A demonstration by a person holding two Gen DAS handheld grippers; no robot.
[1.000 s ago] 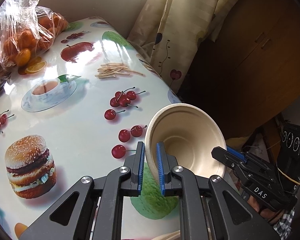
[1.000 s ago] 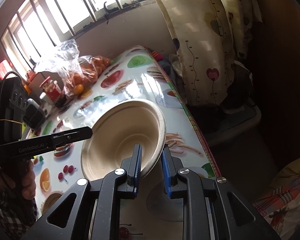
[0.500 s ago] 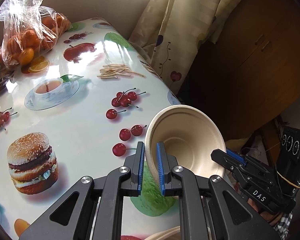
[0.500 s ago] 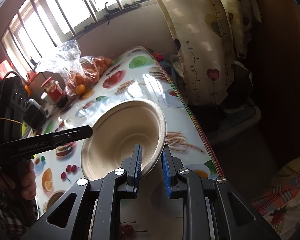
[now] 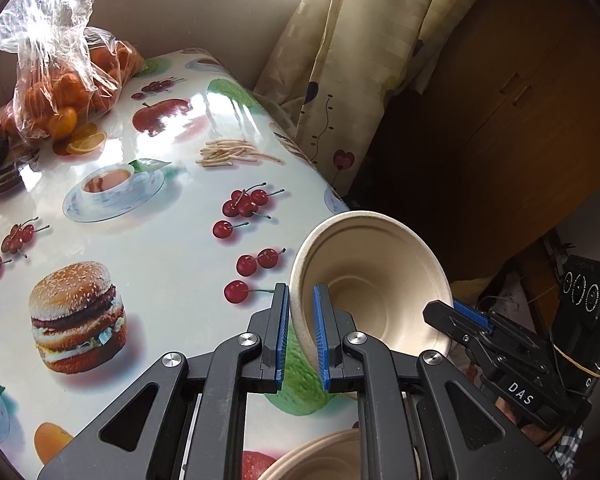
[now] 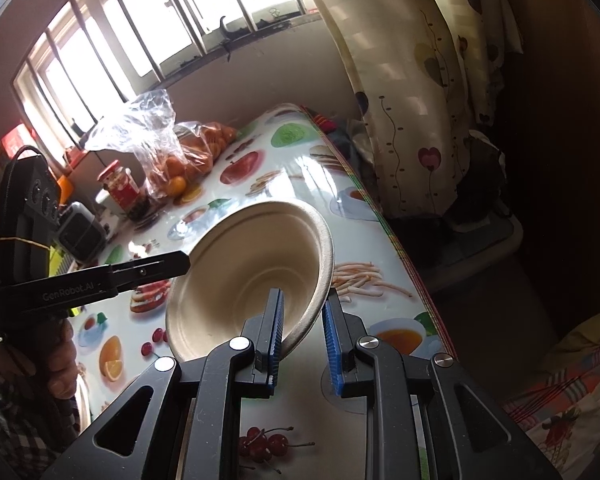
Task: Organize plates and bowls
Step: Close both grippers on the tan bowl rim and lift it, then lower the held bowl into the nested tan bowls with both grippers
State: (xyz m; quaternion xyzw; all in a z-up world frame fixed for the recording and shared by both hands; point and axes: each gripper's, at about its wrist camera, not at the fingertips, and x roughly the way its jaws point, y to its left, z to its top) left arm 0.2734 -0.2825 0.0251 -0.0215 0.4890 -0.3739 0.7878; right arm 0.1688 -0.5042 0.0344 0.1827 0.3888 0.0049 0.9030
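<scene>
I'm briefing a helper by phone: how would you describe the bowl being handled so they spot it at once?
Find the table with the fruit-and-burger print, then look at its near right edge. A beige bowl is held up there, tipped sideways, its rim between the pads of the left hand-held gripper. The other bowl lies lower, facing up.

Each camera sat close behind its own fingers. The left view looked across the table point(image 5: 148, 240) toward the curtain point(image 5: 352, 60); the right view faced the window point(image 6: 148, 40). Both shared the bowl point(image 5: 376, 280) and the bag of oranges point(image 6: 180, 152).
</scene>
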